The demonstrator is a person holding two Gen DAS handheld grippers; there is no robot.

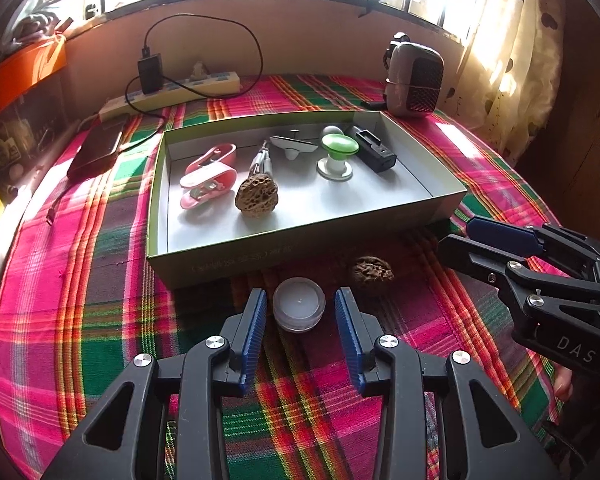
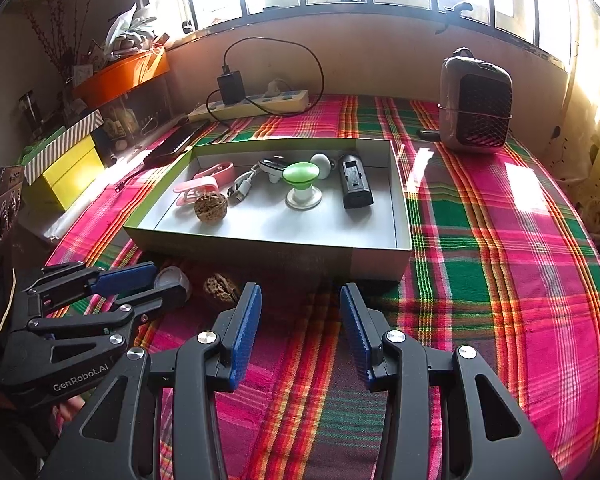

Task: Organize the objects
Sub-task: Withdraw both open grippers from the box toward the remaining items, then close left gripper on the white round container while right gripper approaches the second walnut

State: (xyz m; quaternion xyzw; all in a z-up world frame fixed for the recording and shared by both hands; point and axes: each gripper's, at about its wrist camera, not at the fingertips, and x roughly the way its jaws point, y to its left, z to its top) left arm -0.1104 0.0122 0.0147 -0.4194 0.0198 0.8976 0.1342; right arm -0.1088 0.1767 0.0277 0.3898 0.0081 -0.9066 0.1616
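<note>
Flanking round translucent jar (image 1: 299, 309), ribbed blue pads (image 1: 256, 332)

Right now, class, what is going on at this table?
A person holding two grippers is sorting small things into a shallow open cardboard box. The left gripper, open, straddles a small clear candle jar without pressing it. The right gripper is open and empty. A wrinkled brown walnut waits outside the box.

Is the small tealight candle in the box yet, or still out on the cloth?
Out: tealight candle sits on plaid cloth before the box.
</note>
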